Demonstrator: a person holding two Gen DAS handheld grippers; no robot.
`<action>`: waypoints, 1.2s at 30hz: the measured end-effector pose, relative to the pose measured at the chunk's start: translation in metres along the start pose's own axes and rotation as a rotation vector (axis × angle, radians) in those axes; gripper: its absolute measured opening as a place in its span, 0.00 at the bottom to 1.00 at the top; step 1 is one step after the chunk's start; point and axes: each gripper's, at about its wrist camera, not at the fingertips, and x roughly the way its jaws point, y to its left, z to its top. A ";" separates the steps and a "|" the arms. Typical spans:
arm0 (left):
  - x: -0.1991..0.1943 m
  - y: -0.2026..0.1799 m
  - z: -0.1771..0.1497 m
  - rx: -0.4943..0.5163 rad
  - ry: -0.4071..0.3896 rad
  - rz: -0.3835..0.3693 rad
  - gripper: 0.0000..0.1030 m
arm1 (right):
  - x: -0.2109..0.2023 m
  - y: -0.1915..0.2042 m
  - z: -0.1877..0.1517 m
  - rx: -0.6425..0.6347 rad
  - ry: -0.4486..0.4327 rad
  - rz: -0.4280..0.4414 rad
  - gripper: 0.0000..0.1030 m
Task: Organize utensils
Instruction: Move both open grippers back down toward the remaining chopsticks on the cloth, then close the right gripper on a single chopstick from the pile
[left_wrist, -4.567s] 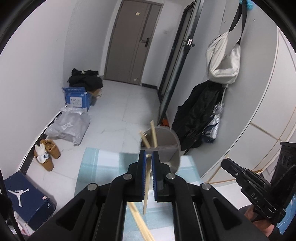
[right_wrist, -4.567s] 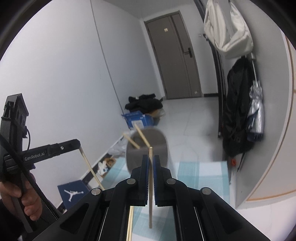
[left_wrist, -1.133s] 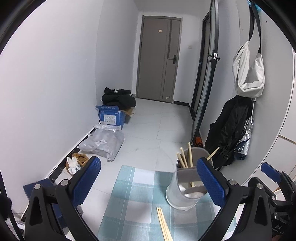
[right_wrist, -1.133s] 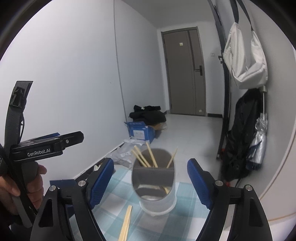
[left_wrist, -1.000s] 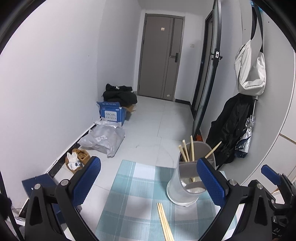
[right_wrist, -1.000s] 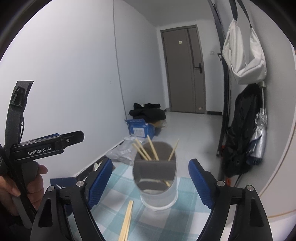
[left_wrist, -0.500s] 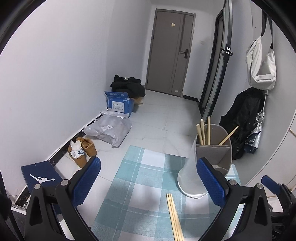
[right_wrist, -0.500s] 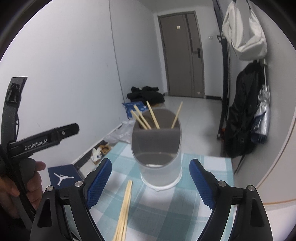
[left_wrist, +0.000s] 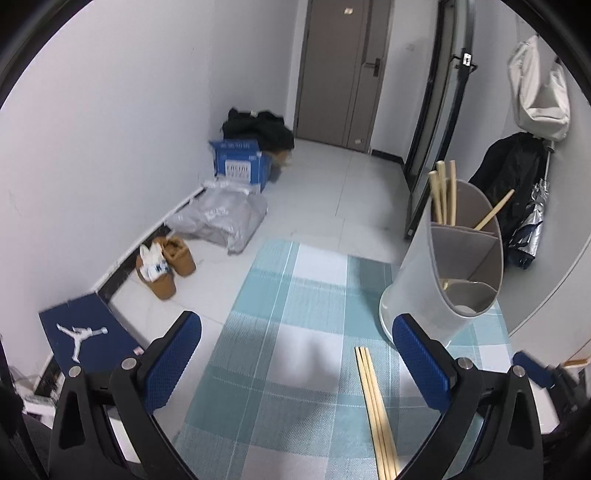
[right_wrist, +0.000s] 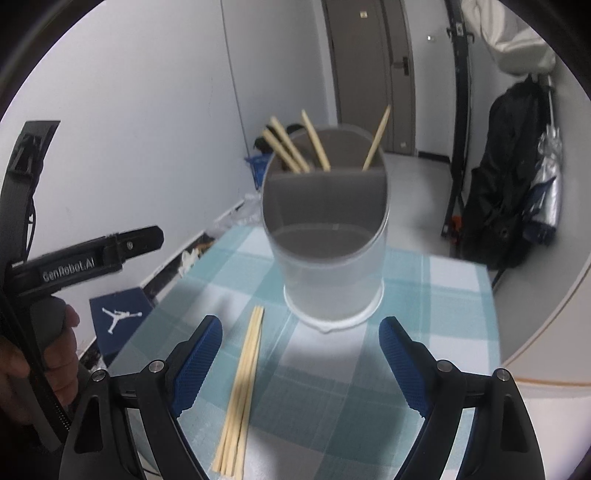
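Both jaws wide — chopsticks (right_wrist: 242, 398) loose beside holder (right_wrist: 332, 258).

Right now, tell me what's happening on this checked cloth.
A person is sorting chopsticks into a grey divided holder with two handheld grippers. Both the left gripper and the right gripper are open and empty. Four chopsticks stand in the holder's back compartment; a bundle of loose chopsticks lies on the cloth in front.

Along the left wall I see a blue carton (left_wrist: 240, 166), grey plastic bag (left_wrist: 221, 218), tan shoes (left_wrist: 166, 266) and navy shoebox (left_wrist: 86, 336). A white bag (left_wrist: 539, 88) hangs above a black coat (left_wrist: 513, 173). Grey door (left_wrist: 343, 70) closed.
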 end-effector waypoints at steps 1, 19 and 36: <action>0.002 0.002 0.000 -0.007 0.016 -0.010 0.99 | 0.005 0.000 -0.002 0.005 0.020 0.004 0.85; 0.015 0.035 0.005 -0.162 0.121 0.019 0.99 | 0.081 0.020 -0.031 -0.055 0.294 -0.028 0.67; 0.016 0.051 0.013 -0.221 0.120 0.022 0.99 | 0.093 0.044 -0.035 -0.180 0.350 -0.106 0.49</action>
